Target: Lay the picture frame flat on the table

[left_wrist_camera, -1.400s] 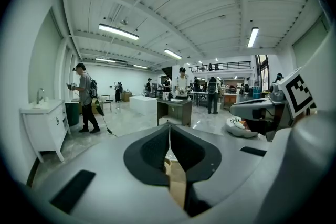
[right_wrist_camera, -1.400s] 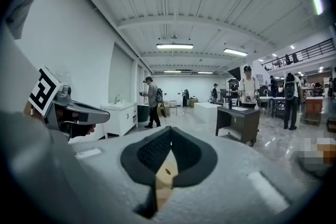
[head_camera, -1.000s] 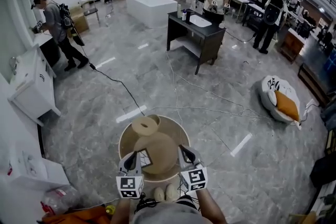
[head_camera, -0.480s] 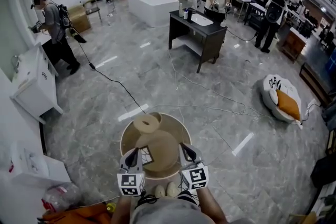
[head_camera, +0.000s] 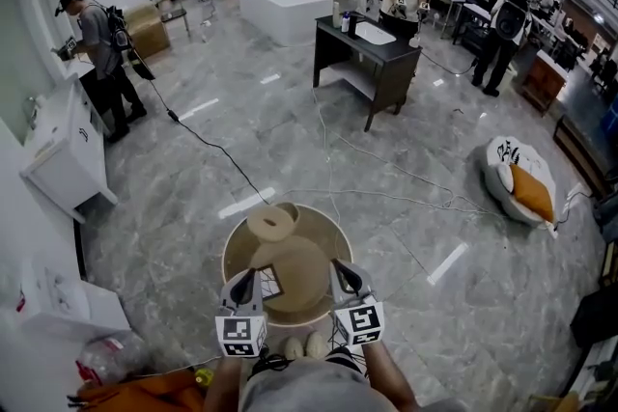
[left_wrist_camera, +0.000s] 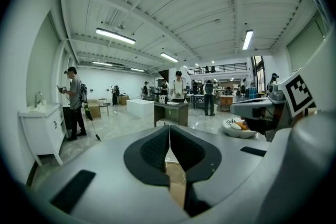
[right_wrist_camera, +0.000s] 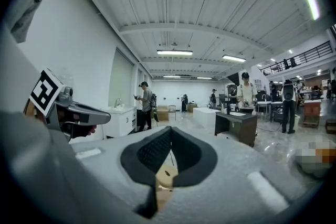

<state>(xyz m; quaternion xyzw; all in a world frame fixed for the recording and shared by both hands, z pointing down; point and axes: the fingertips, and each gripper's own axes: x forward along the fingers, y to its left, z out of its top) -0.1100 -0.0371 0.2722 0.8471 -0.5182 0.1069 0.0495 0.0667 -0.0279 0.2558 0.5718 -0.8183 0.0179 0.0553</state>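
Small picture frame (head_camera: 267, 283) on a round tan worktop (head_camera: 234, 246), just beside my left claw (head_camera: 245, 279). It seems tilted against a tan dome (head_camera: 299, 270), so I judge it not yet laid flat, though it is too small to be sure. Both claws are pressed together and empty. My right claw (head_camera: 340, 275) hovers at the dome's other side. The dome crowds the landing spot. A ring-shaped roll (head_camera: 272, 222) lies beyond, and cables cross the floor.

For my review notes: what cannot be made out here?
1. Head view: the small pale-rimmed picture frame is tiny, beside the left claw; upright or flat is unclear.
2. Left gripper view: that shut claw hides all but a tan sliver.
3. Right gripper view: the shut right claw covers all but a round beige bit.
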